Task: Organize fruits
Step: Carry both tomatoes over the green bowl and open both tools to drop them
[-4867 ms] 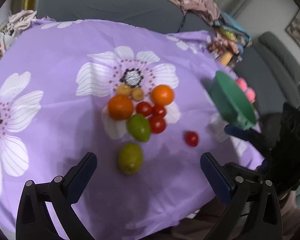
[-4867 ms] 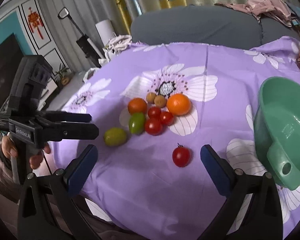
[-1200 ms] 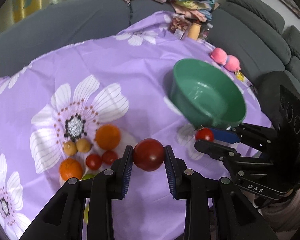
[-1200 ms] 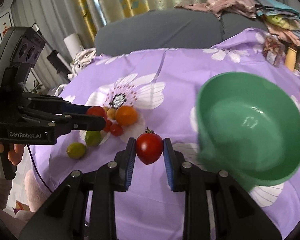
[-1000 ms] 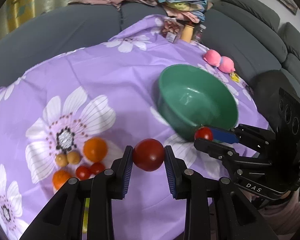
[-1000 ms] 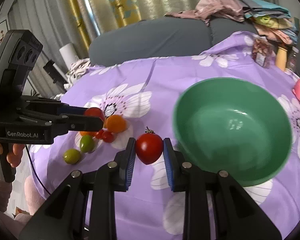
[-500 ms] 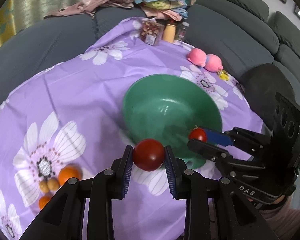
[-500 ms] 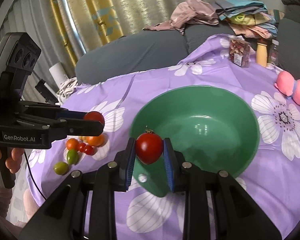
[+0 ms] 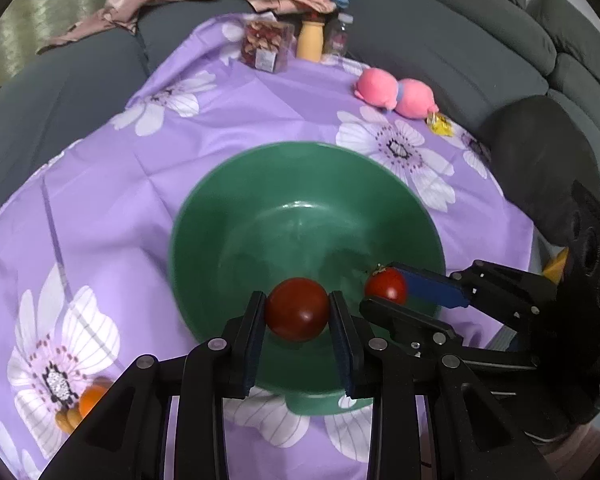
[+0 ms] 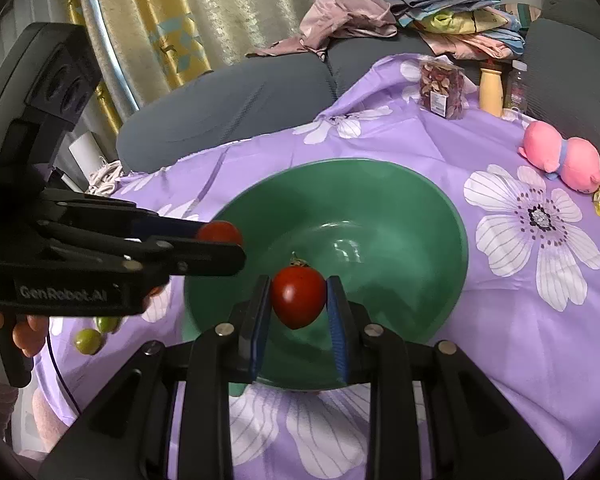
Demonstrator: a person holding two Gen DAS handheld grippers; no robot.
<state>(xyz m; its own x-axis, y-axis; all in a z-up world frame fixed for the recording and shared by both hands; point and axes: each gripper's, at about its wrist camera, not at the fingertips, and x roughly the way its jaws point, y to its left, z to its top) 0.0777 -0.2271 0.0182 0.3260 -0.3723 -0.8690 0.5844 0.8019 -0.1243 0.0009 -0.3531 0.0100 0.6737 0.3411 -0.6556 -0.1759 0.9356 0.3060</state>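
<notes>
Both grippers are sitting over the green bowl [image 9: 236,208] right now, each with a tomato pinched between its pads. The left gripper [image 9: 298,312] is closed snug on a darker red tomato [image 9: 297,309], hanging over the near part of the bowl, and the right gripper [image 10: 299,300] is clamped on a brighter one with its stem bit on top [image 10: 298,297], also above the near side of the bowl. The bowl looks empty so far. So the step is basically the drop, and my take: get lower before letting go. The bowl's a hard, smooth one, and a round tomato dropped from height could bounce or roll up the wall and hop out onto the purple cloth [image 10: 500,320]. Aim for the middle of the basin rather than the near rim. I'd also release one at a time, since the two sets of fingers are close together and could bump. Open the jaws only enough to free the fruit, then pull straight back up so the fingers don't clip the rim and shove the bowl. The rest of the fruit, like the green ones [image 10: 87,340] and the orange [image 9: 92,400], is off to the left on the cloth, waiting.
</notes>
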